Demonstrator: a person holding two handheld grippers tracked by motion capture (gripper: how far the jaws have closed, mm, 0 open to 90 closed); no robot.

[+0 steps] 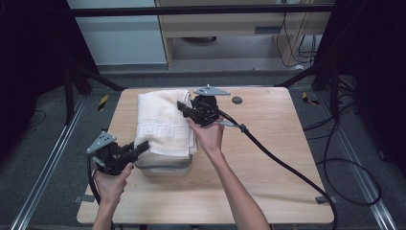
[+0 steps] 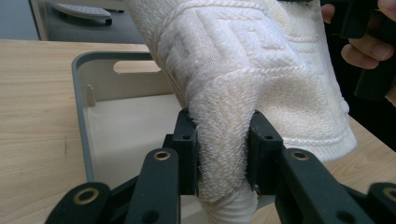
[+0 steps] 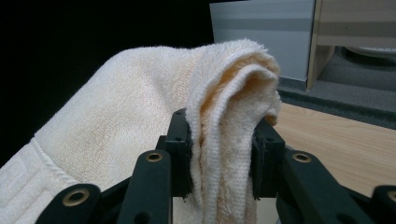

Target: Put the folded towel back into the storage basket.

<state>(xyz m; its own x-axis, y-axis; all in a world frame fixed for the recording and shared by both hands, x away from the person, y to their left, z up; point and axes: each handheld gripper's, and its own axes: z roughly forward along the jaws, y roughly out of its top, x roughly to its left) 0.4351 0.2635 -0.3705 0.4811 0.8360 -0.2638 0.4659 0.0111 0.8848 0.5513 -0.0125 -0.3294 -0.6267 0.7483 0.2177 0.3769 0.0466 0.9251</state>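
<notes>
Left gripper (image 2: 223,156): jaws closed most of the way on a thick bunched fold of the towel (image 2: 261,79), terry pile squeezed between the pads and bulging below them. Right gripper (image 3: 223,156): same condition, jaws pinching a doubled edge of the towel, hem hanging down between them. In the high view we place the left gripper (image 1: 142,146) at the towel's near left corner and the right gripper (image 1: 183,108) at its far right side, so the cream towel (image 1: 163,122) hangs between the two grips, above and partly draped over the grey bin (image 1: 165,165), which sits on the wooden table (image 1: 268,158). The left gripper view shows the bin's bare light floor and a handle slot in its far wall. Our judgement: the step in hand is lowering the folded towel into the bin. To do it well we should keep both pinches firm, hold the two ends level so the fold does not open, centre the bundle over the opening, and lower it until the cloth rests on the floor before releasing; the overhanging right edge may catch the rim. Count: one towel, one bin, two grippers, one table.
</notes>
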